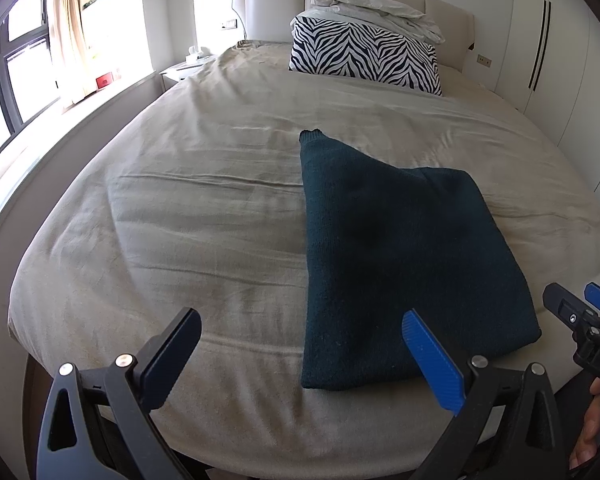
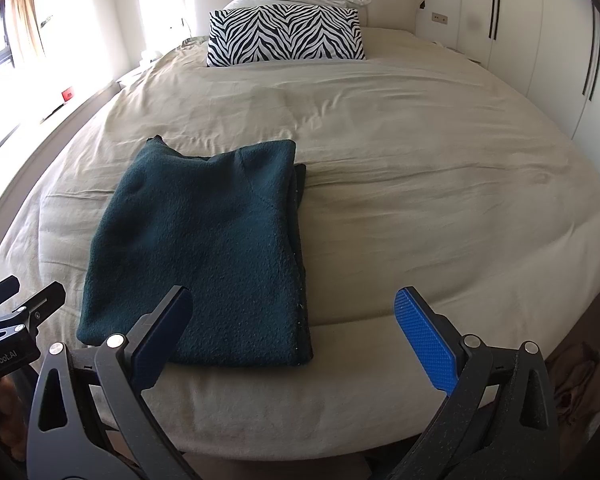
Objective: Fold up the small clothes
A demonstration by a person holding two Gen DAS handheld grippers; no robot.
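— What is lying around the garment on the bed (image 1: 204,184)?

— A zebra-print pillow (image 1: 364,58) is leaning against the padded headboard (image 1: 272,4) at the far end, and a crumpled pale duvet (image 1: 380,10) is sitting on top of it, both well apart from the garment. A window with a beige curtain (image 1: 66,28) is running along one side, white wardrobe doors (image 1: 540,40) along the other. Nothing is lying between the tongs and the cloth.

— And the garment itself?

— A dark green fleece sweater (image 2: 204,248) is resting flat near the foot edge of the bed, folded into a rough rectangle, with one narrow corner poking out toward the headboard and layered edges showing along one side.

— How are the tongs standing?

— The left tongs (image 1: 300,350) are spreading wide, hovering just before the sweater's near edge, holding nothing. The right tongs (image 2: 292,322) are spreading wide too, empty, one finger overlapping the sweater's near corner in the right wrist view.
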